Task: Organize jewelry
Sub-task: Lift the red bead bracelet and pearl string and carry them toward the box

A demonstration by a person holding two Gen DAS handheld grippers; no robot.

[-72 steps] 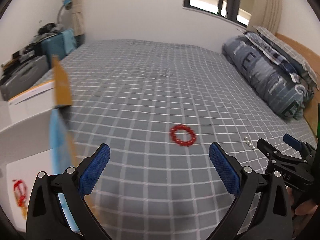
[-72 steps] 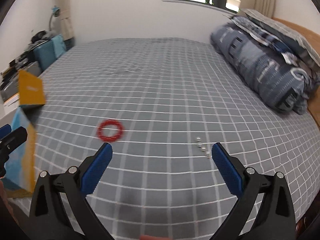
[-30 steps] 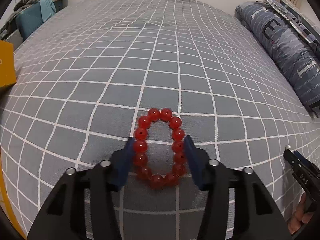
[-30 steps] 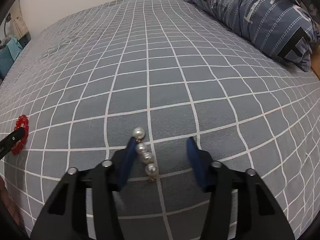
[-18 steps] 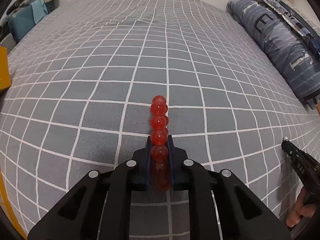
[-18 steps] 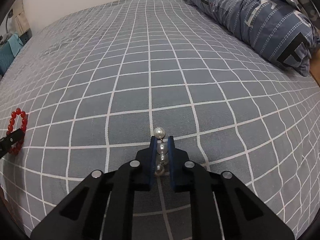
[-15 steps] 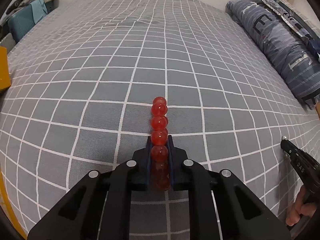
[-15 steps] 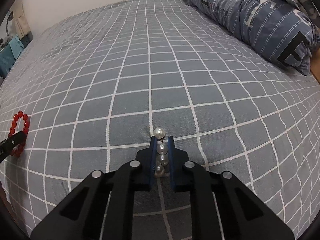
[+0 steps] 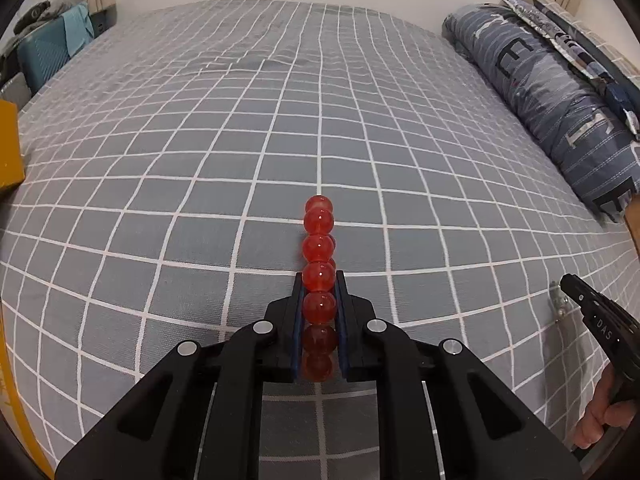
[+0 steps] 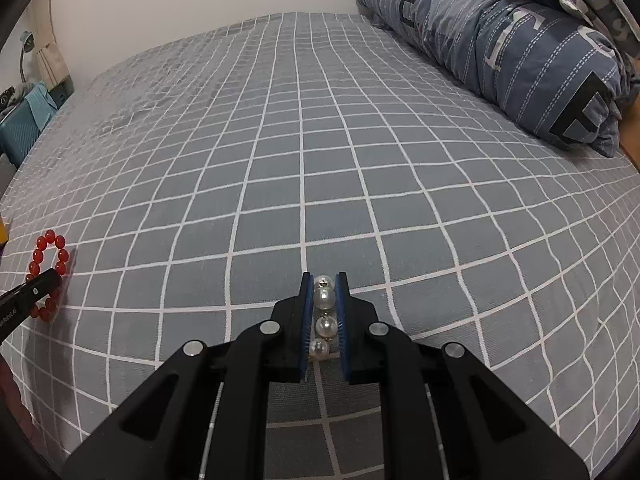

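Note:
In the left wrist view my left gripper (image 9: 318,280) is shut on a red bead bracelet (image 9: 318,246), squeezed flat and sticking out past the fingertips above the grey checked bedsheet (image 9: 200,184). In the right wrist view my right gripper (image 10: 323,280) is shut on a pearl earring (image 10: 323,299) with several white pearls in a row. The bracelet also shows at the left edge of the right wrist view (image 10: 60,256), held edge-up by the left gripper. The right gripper tip shows at the right of the left wrist view (image 9: 576,292).
A rolled blue-grey duvet (image 9: 560,88) lies along the right side of the bed, also in the right wrist view (image 10: 520,40). A yellow box edge (image 9: 8,152) stands at the left. Blue bags (image 9: 48,52) sit beyond the bed's far left corner.
Both grippers closed from wide open, the left on the red bracelet, the right on the pearl earring. Since half a second ago both have lifted slightly with their pieces.

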